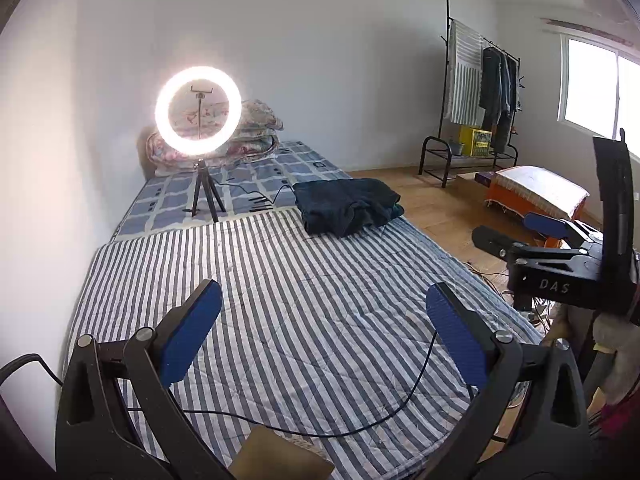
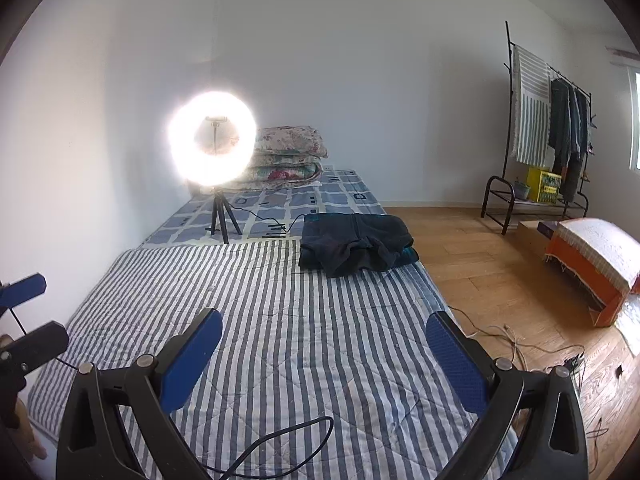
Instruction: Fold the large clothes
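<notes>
A dark navy garment [image 1: 347, 206] lies loosely folded in a heap at the far right side of the striped bed cover [image 1: 280, 280]; the right wrist view has the same garment [image 2: 356, 246] at the bed's right edge. My left gripper [image 1: 322, 328] hovers open above the near part of the striped cover, nothing between its blue pads. My right gripper [image 2: 324, 354] is open too and holds nothing. In the left wrist view the right gripper [image 1: 520, 230] shows side-on at the right; in the right wrist view the left gripper [image 2: 30, 312] shows at the left edge.
A lit ring light on a small tripod [image 1: 199, 120] stands on the checked sheet behind the cover, its cable trailing right. Folded floral quilts [image 1: 256, 128] sit by the wall. A black cable [image 1: 360, 420] crosses the near cover. A clothes rack [image 1: 480, 92] and an orange box [image 1: 536, 196] stand on the wooden floor.
</notes>
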